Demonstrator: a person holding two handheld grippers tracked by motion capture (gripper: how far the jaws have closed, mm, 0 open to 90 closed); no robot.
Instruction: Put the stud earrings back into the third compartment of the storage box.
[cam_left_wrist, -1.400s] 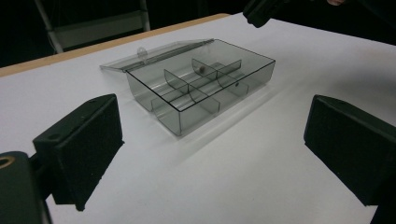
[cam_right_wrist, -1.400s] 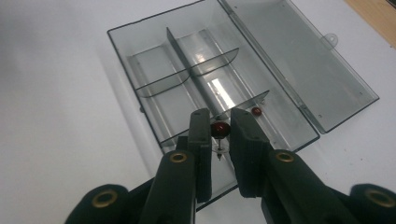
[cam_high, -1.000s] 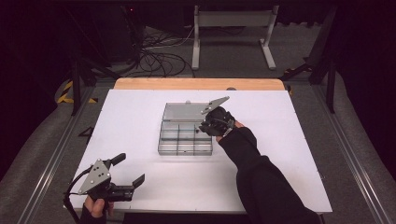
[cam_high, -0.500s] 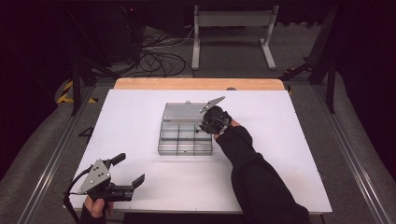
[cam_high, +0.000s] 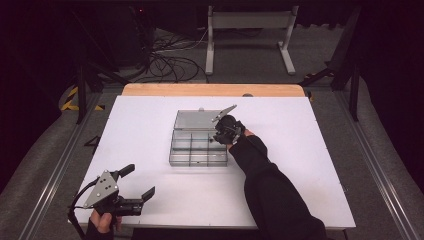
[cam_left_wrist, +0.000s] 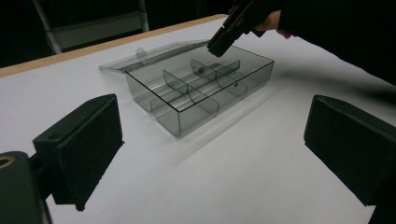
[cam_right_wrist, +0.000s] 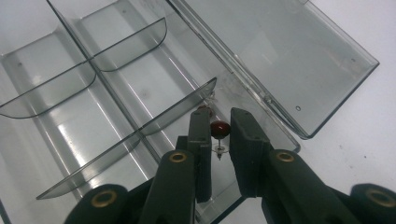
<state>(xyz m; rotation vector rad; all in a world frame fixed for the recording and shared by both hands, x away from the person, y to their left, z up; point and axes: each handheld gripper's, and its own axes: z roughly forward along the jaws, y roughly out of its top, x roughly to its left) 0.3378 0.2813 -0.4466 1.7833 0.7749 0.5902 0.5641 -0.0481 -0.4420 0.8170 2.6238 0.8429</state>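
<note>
A clear grey compartment box lies mid-table with its lid folded flat behind it. My right gripper points down into the box's back right compartment. In the right gripper view its jaws are shut on a small red-headed pin, which hangs point down just above the compartment floor. The same gripper tip dips over the box in the left gripper view. My left gripper rests near the table's front left corner. It is open, with nothing between its jaws.
The white table has a wooden strip along its far edge. Cables and a metal stand lie on the floor beyond. The box has several divided compartments.
My right gripper has sunk and shifted a little left, into the box's back right compartment. The left gripper has stayed where it was.
</note>
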